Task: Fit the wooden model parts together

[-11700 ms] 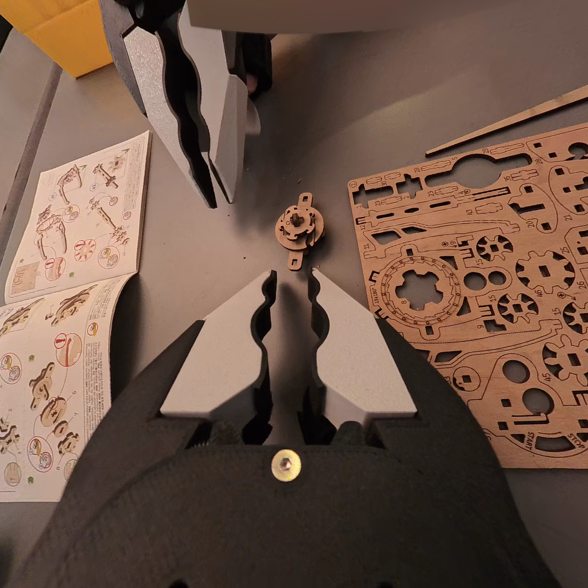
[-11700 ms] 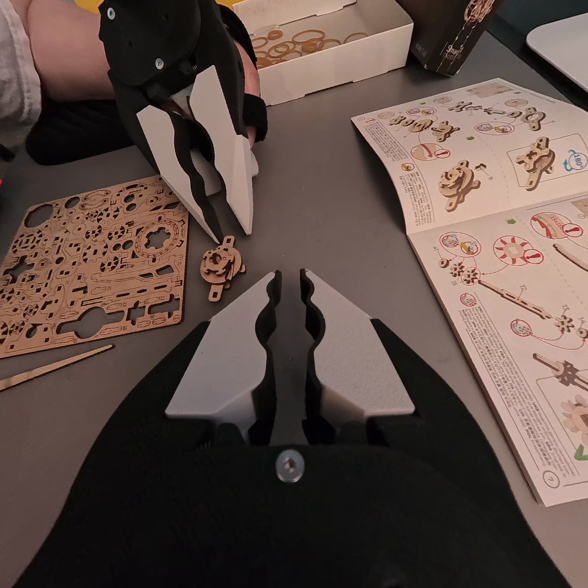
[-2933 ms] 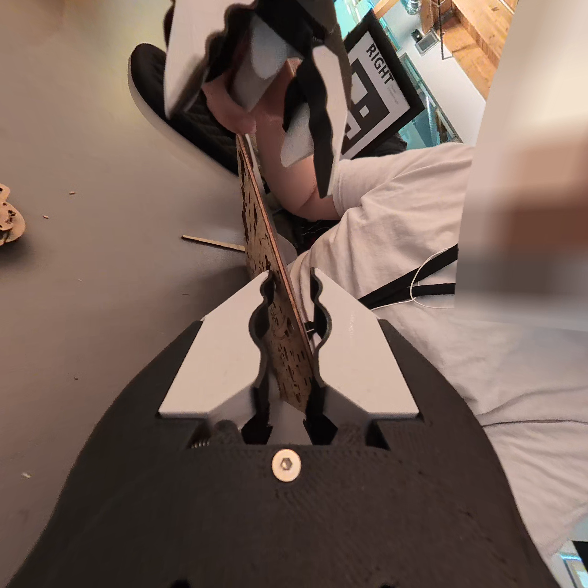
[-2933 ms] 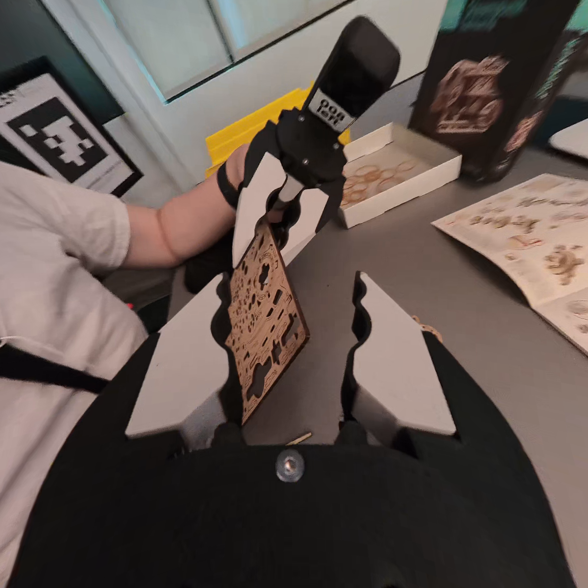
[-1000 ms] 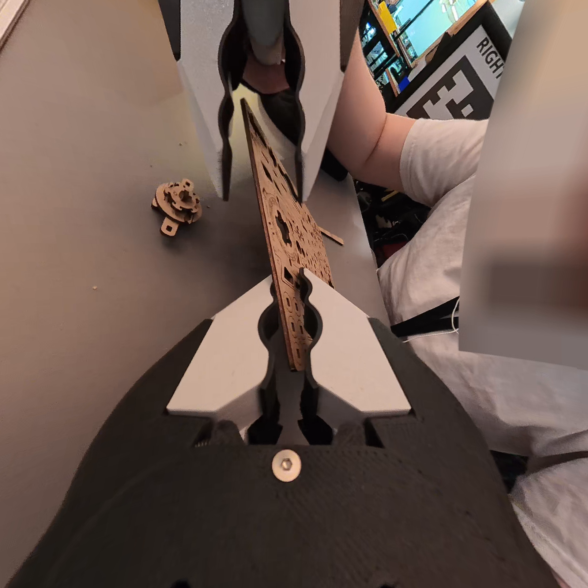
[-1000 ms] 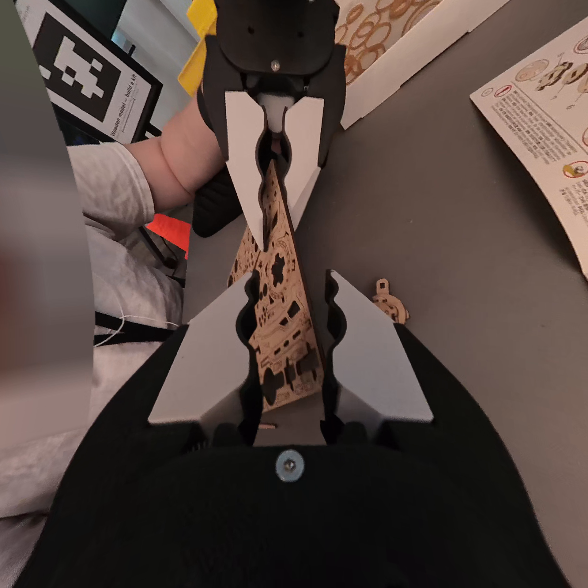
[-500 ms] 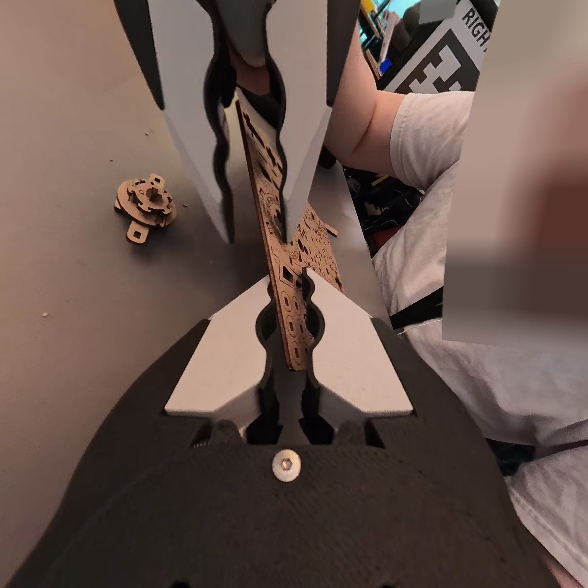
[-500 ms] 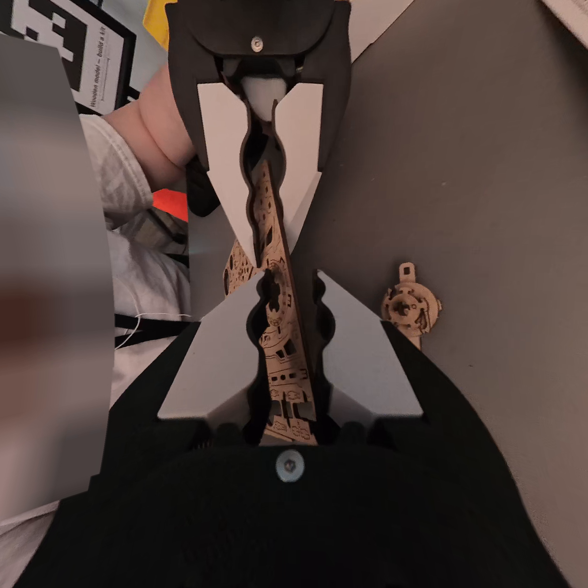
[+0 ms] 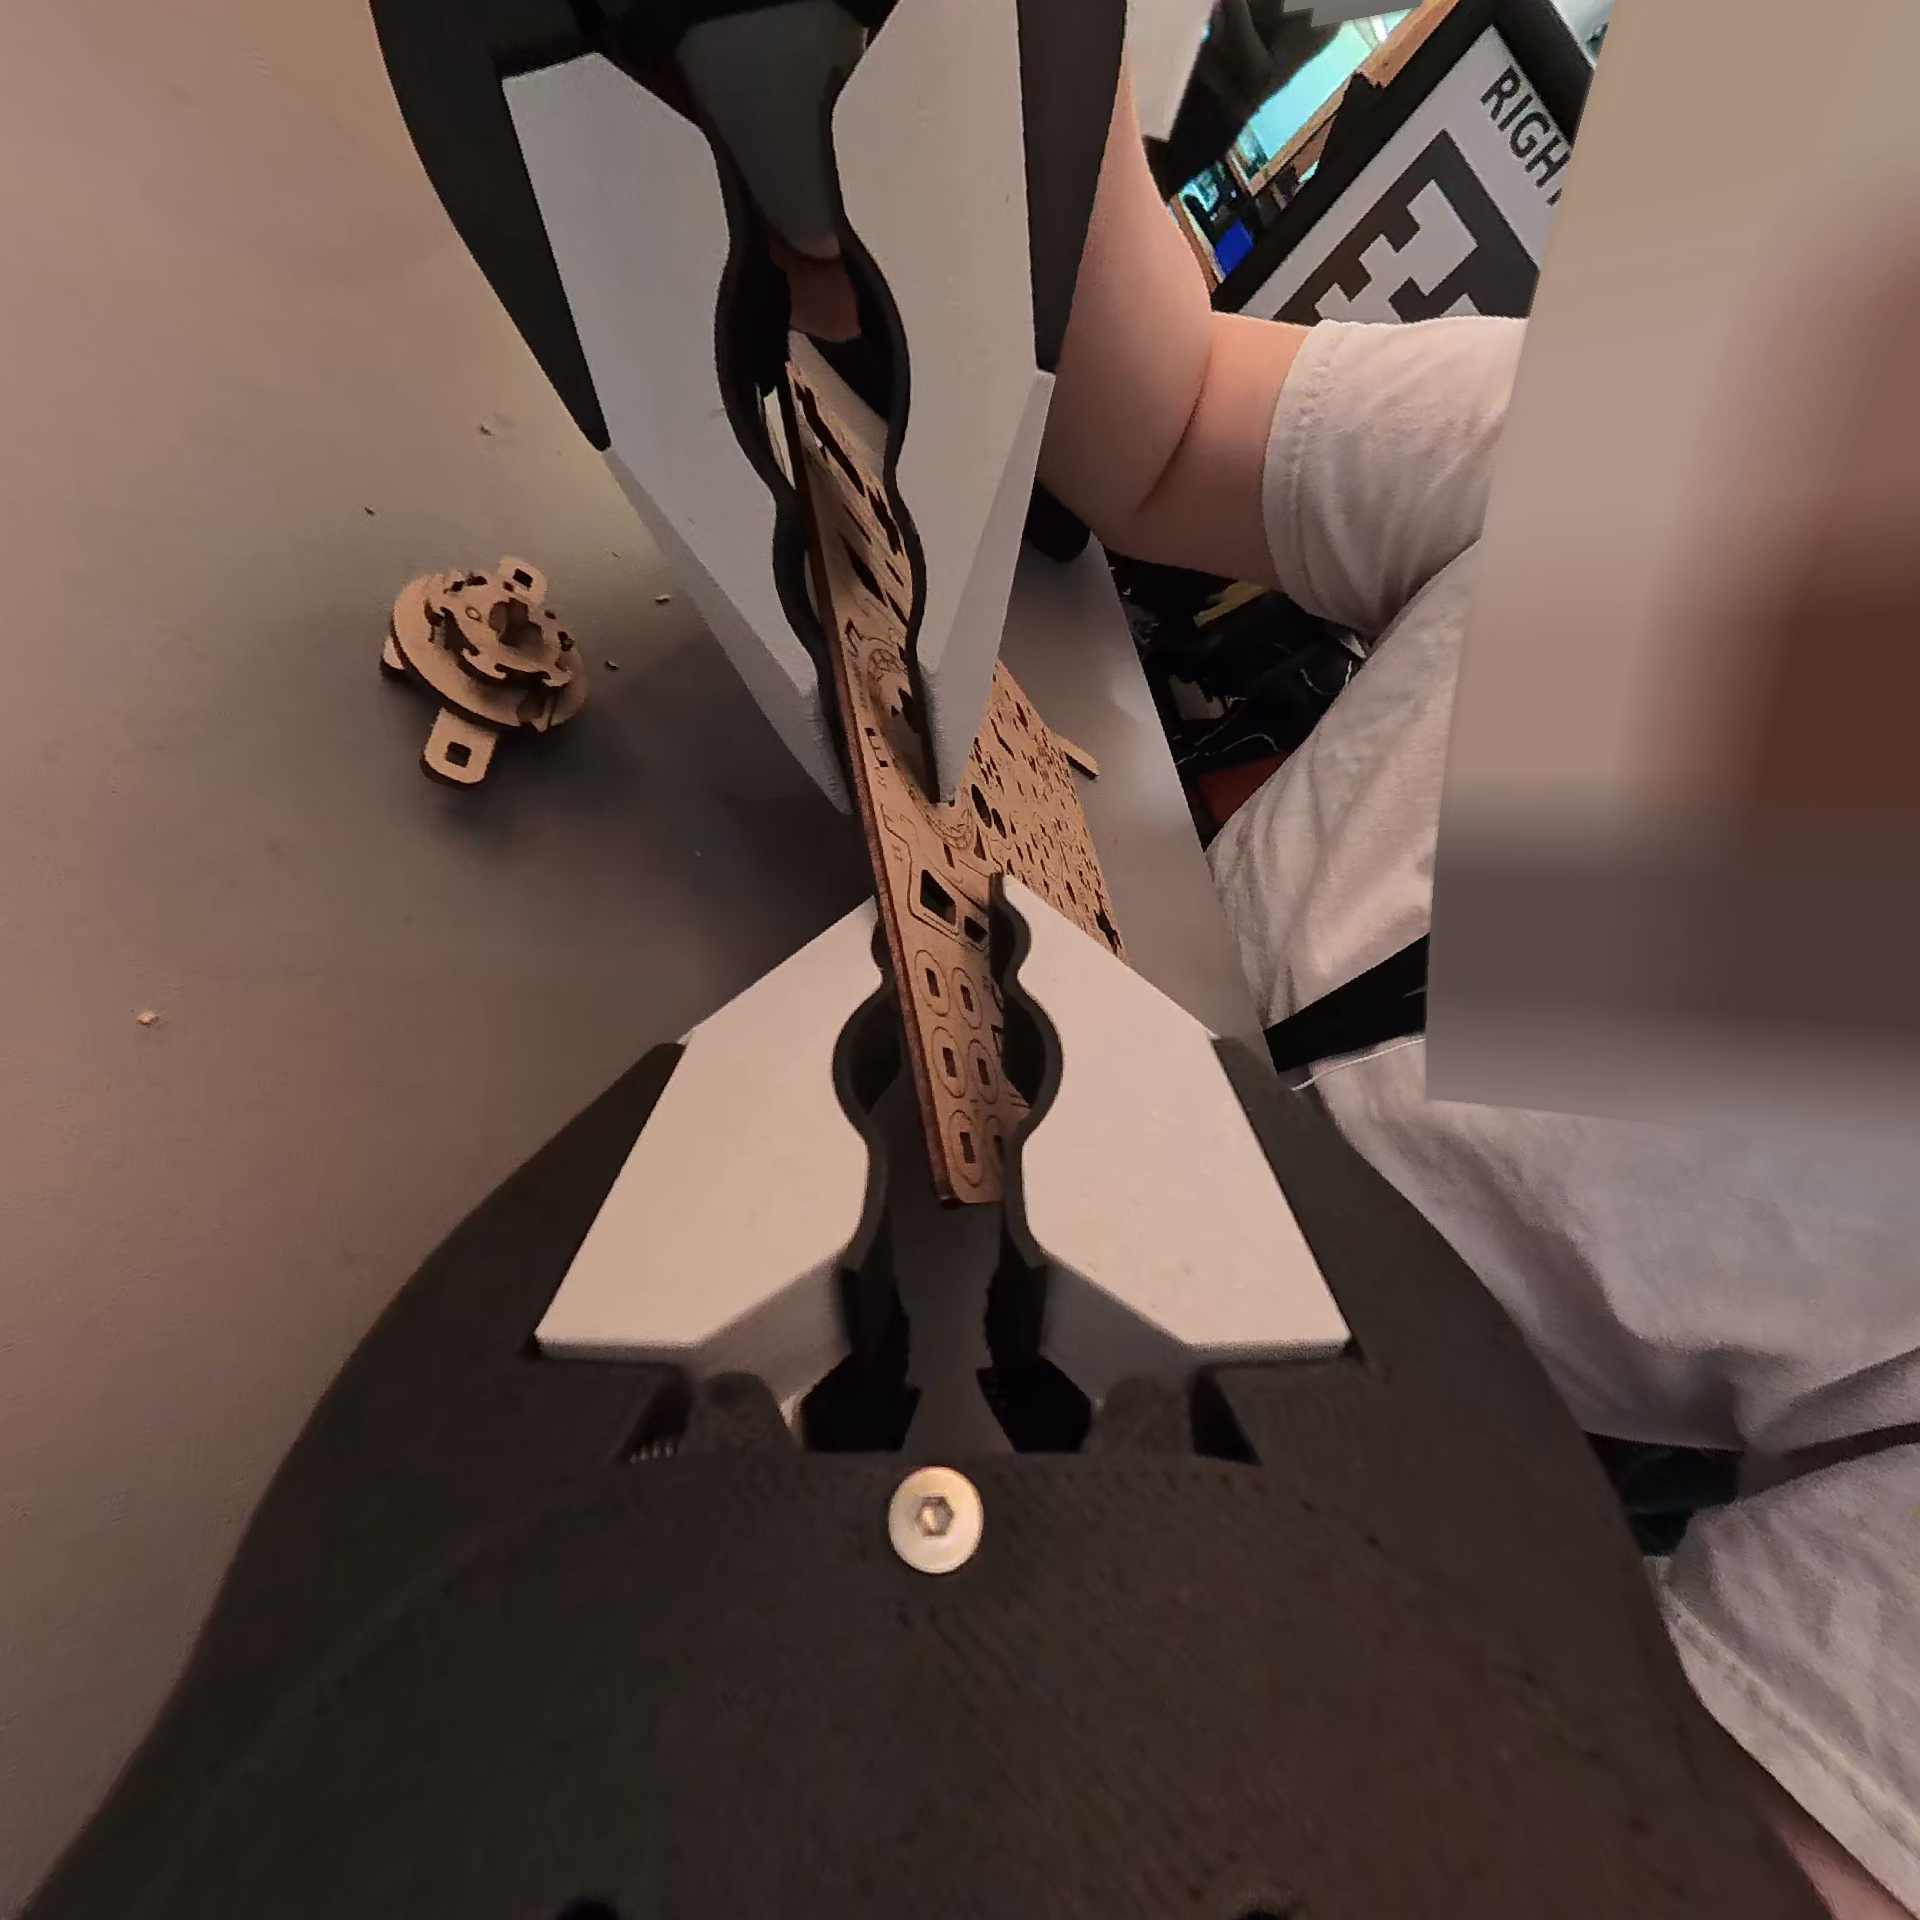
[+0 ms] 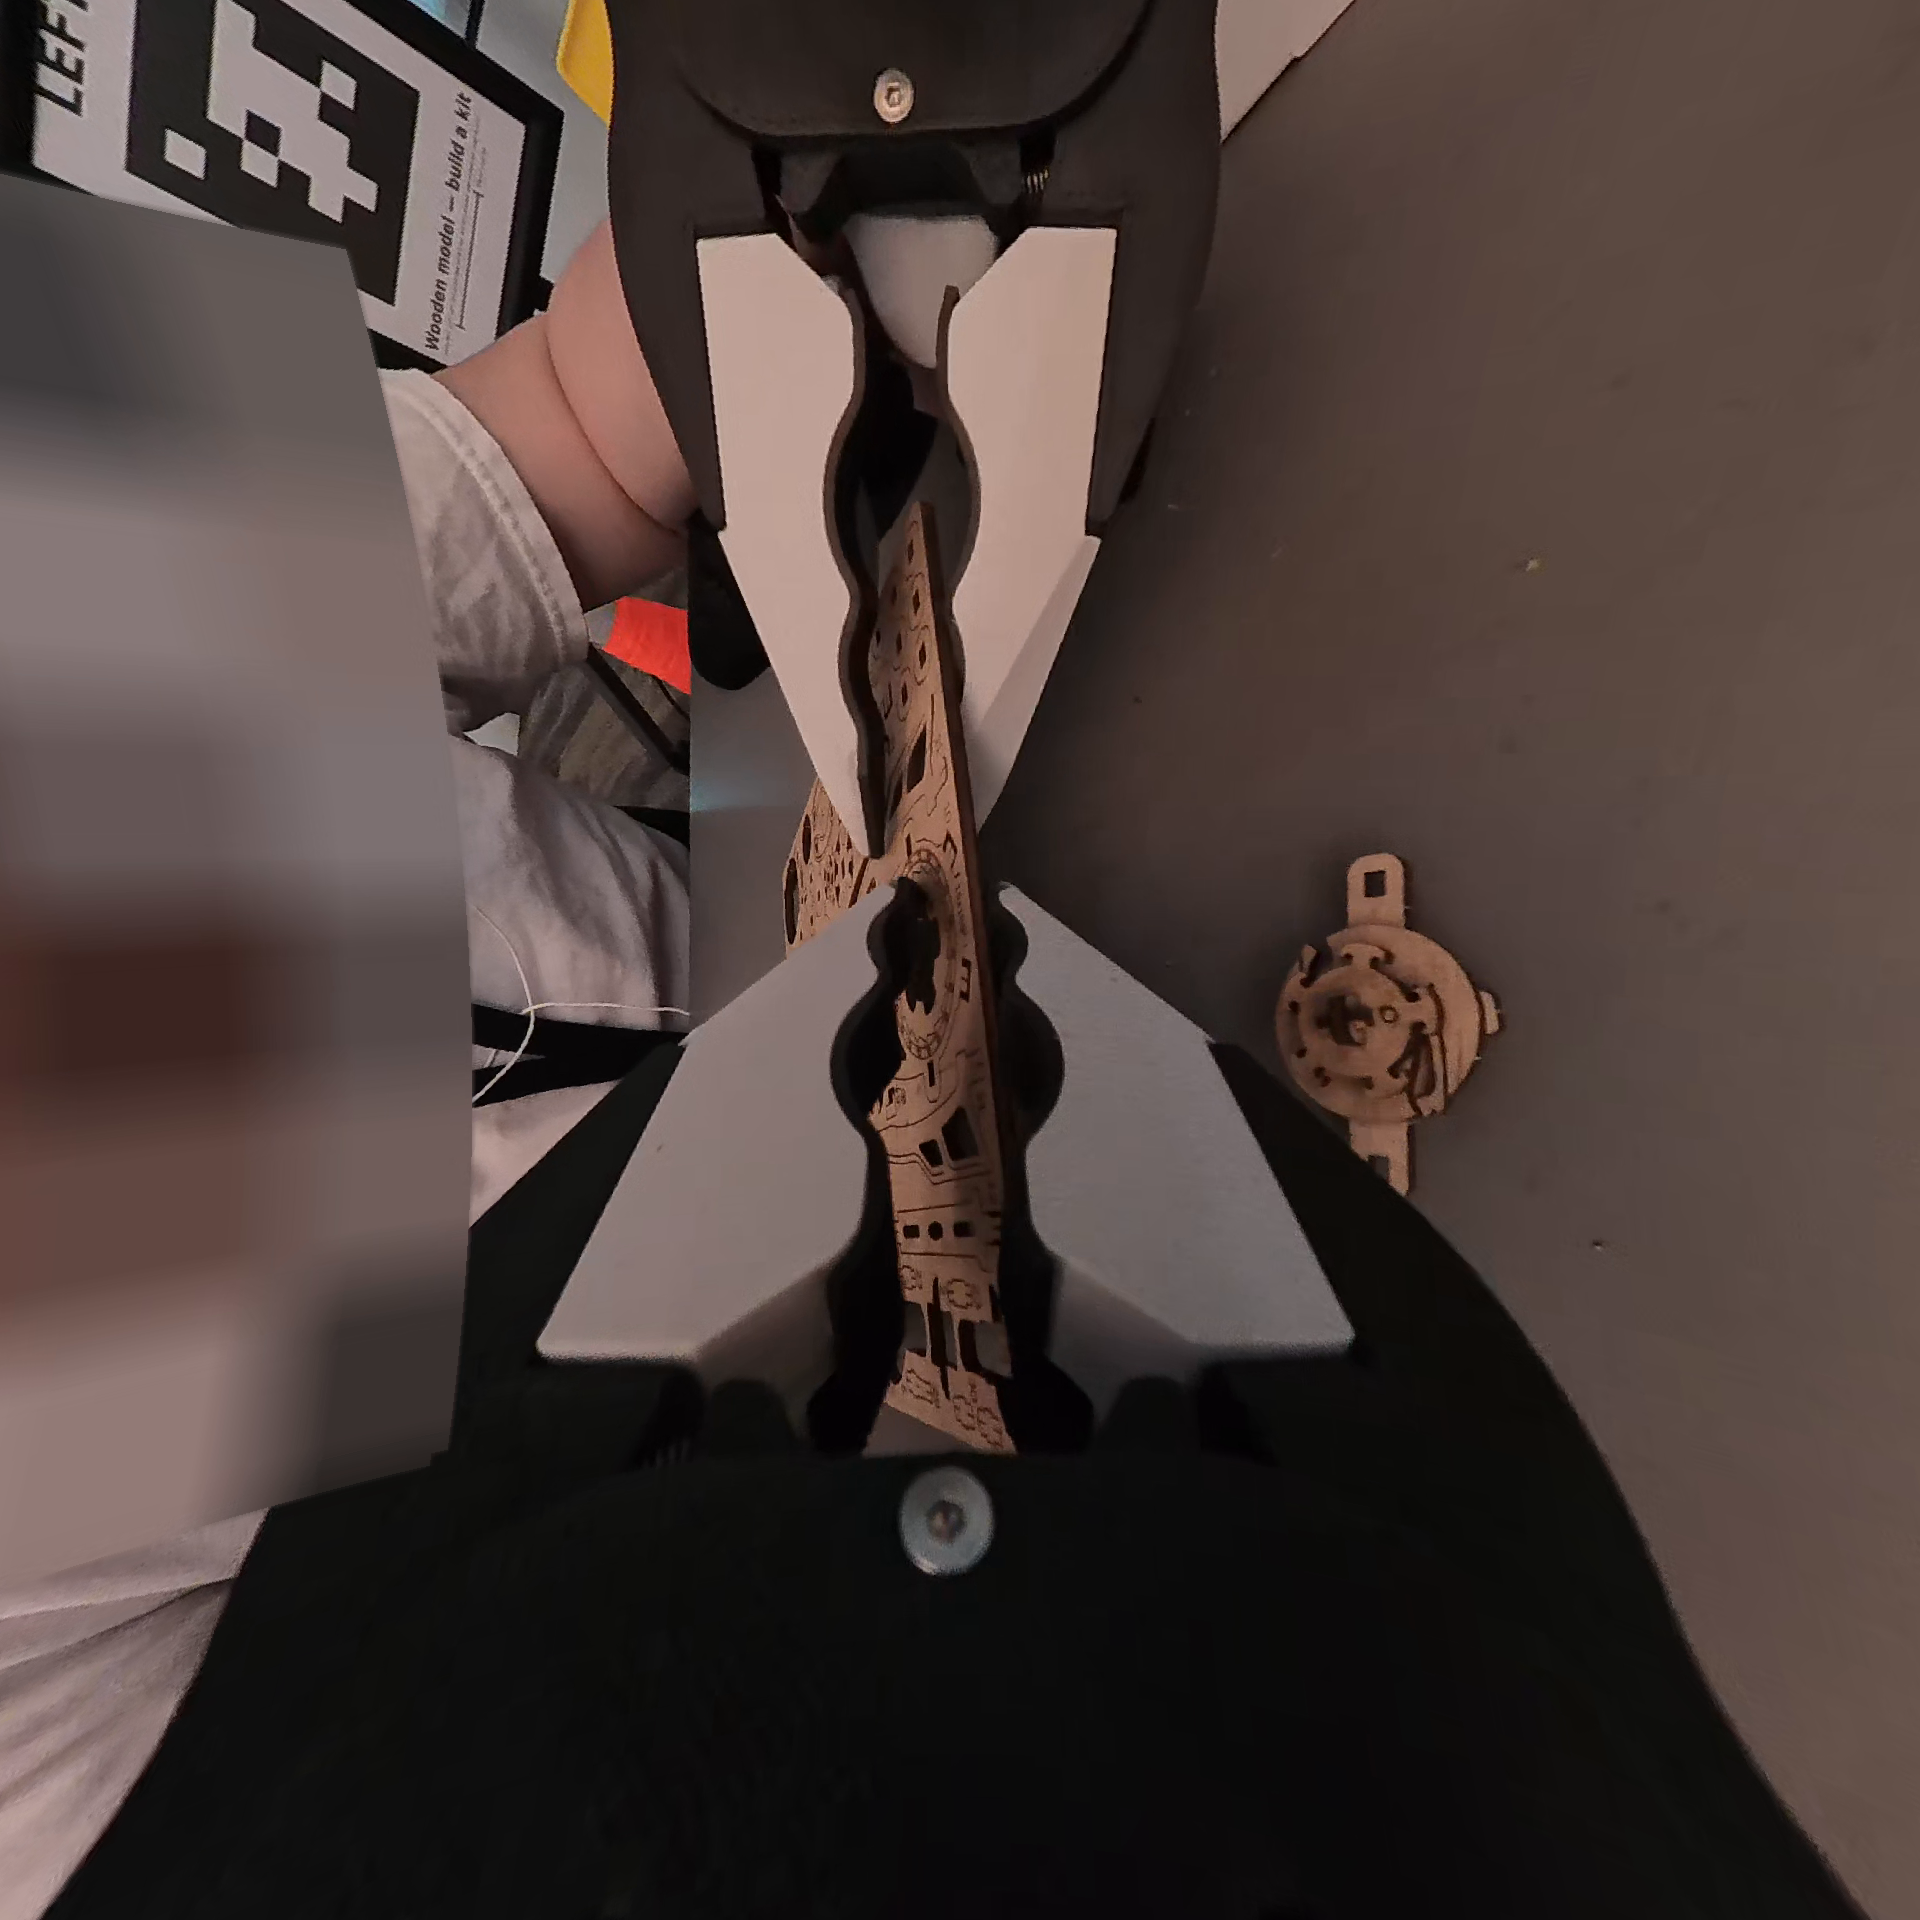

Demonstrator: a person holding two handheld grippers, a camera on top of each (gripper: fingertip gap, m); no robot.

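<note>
Left wrist view puts us right on the left gripper [image 9: 940,914], its jaws pinching the near end of the wooden parts sheet [image 9: 951,1049], which stands on edge, lifted off the surface and tilted a little. Straight ahead the right gripper [image 9: 888,774] points back toward the camera with the sheet's far end running up between its fingers. Over in the right wrist view, the right gripper [image 10: 951,894] has the wooden parts sheet [image 10: 940,1143] deep in its throat; its jaws sit narrowly apart, the sheet lying against one pad with a gap on the other side, so whether they truly bite cannot be told. Opposite it, the left gripper [image 10: 914,810] clamps the other end. Moving outward, the small assembled wooden piece [image 9: 483,660] lies flat on the grey surface [image 9: 260,987], apart from both grippers; it shows again beside the right gripper's finger [image 10: 1371,1023]. Beyond the surface edge, a person's bare forearm [image 9: 1164,416] and white sleeve [image 9: 1371,447] are in view.
</note>
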